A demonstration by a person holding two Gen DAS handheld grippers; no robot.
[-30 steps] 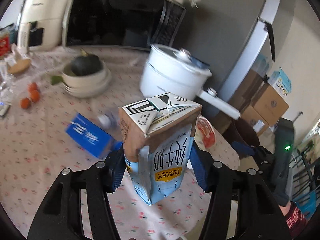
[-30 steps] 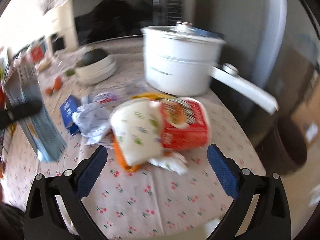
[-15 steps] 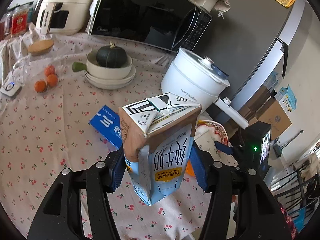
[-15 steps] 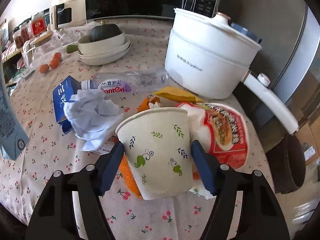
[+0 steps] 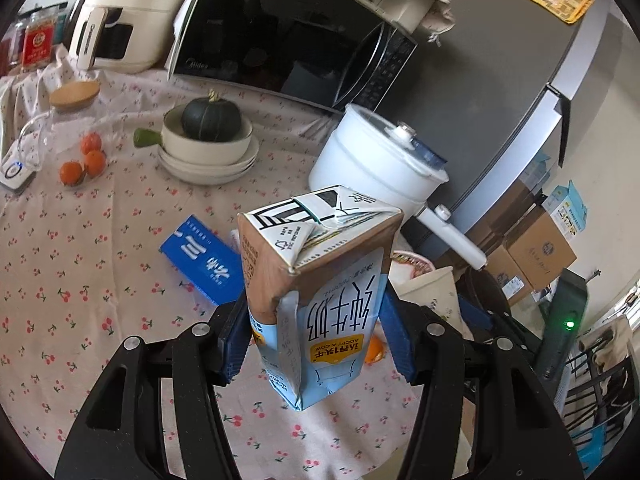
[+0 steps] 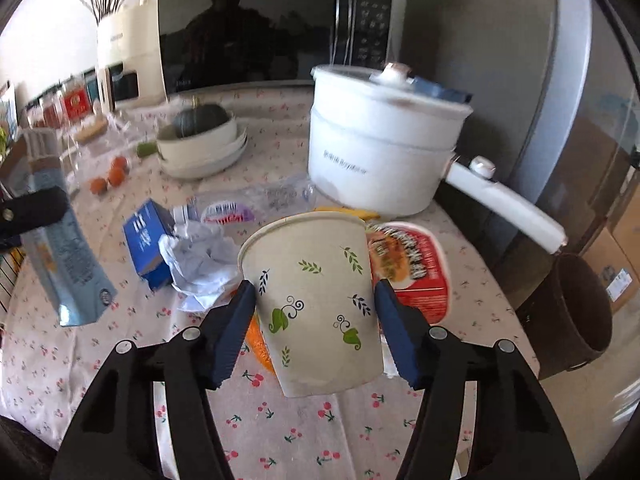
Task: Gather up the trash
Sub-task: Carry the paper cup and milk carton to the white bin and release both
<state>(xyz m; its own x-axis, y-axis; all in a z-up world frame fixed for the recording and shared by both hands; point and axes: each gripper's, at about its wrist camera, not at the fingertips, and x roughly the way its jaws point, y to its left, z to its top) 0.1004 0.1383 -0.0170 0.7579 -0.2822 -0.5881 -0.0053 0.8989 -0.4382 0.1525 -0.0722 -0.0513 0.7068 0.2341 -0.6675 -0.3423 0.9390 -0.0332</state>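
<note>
My left gripper (image 5: 316, 332) is shut on a blue and brown milk carton (image 5: 320, 280) and holds it above the table; the carton also shows at the left of the right wrist view (image 6: 64, 264). My right gripper (image 6: 316, 320) is shut on a white paper cup (image 6: 316, 300) with green leaf prints, lifted off the table. On the floral tablecloth lie a crumpled tissue (image 6: 200, 264), a blue box (image 6: 146, 236), a crushed plastic bottle (image 6: 248, 204), a red noodle-cup lid (image 6: 412, 264) and orange peel (image 6: 256, 340).
A white electric pot (image 6: 380, 152) with a long handle stands behind the trash. Stacked bowls with a dark squash (image 5: 210, 136), small oranges (image 5: 84, 164), a microwave (image 5: 288, 36) and a fridge (image 5: 520, 60) are at the back. A dark bin (image 6: 568, 312) stands right of the table.
My right gripper closed on the paper cup and lifted it off the table. My left gripper kept hold of the milk carton and moved back a little.
</note>
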